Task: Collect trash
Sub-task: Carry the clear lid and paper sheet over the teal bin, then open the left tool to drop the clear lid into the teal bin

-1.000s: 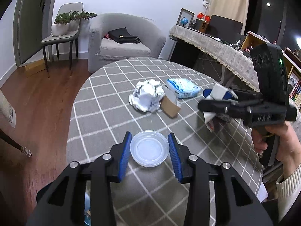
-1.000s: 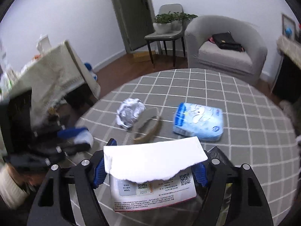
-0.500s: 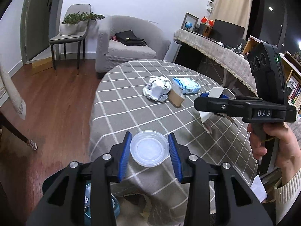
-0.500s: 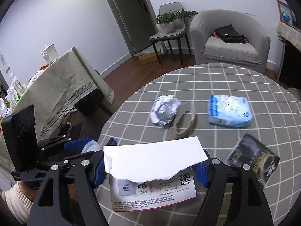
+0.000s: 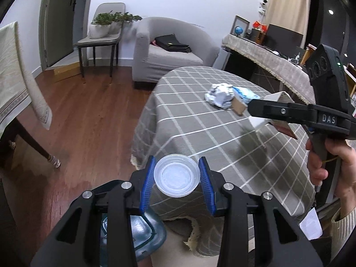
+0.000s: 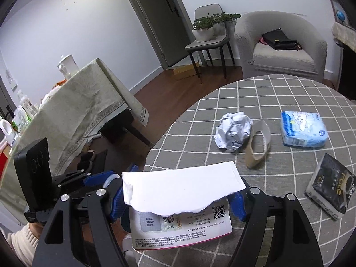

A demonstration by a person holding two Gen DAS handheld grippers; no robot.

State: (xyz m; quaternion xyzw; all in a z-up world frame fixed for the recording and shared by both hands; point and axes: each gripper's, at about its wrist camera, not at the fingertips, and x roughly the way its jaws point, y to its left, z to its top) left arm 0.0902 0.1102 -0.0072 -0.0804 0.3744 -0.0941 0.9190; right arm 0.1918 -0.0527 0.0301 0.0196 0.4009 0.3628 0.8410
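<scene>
My left gripper [image 5: 177,184] is shut on a clear plastic lid [image 5: 176,175] and holds it off the near edge of the round checked table [image 5: 189,120], above a blue bin [image 5: 142,233] on the floor. My right gripper [image 6: 180,197] is shut on a torn white card package [image 6: 181,209] at the table's near edge. In the left wrist view the right gripper [image 5: 262,109] reaches in from the right. On the table lie a crumpled paper ball [image 6: 233,130], a cardboard ring [image 6: 258,146], a blue tissue pack [image 6: 302,129] and a black packet [image 6: 329,189].
A grey armchair [image 5: 171,51] with a black bag stands beyond the table. A chair with potted plants [image 5: 104,31] is by the door. A cloth-covered table [image 6: 73,111] stands to the left. Wood floor [image 5: 89,115] lies between them.
Both grippers have pulled back from over the table toward its near edge, each keeping its hold. The left gripper with the lid is now past the edge, over the bin.
</scene>
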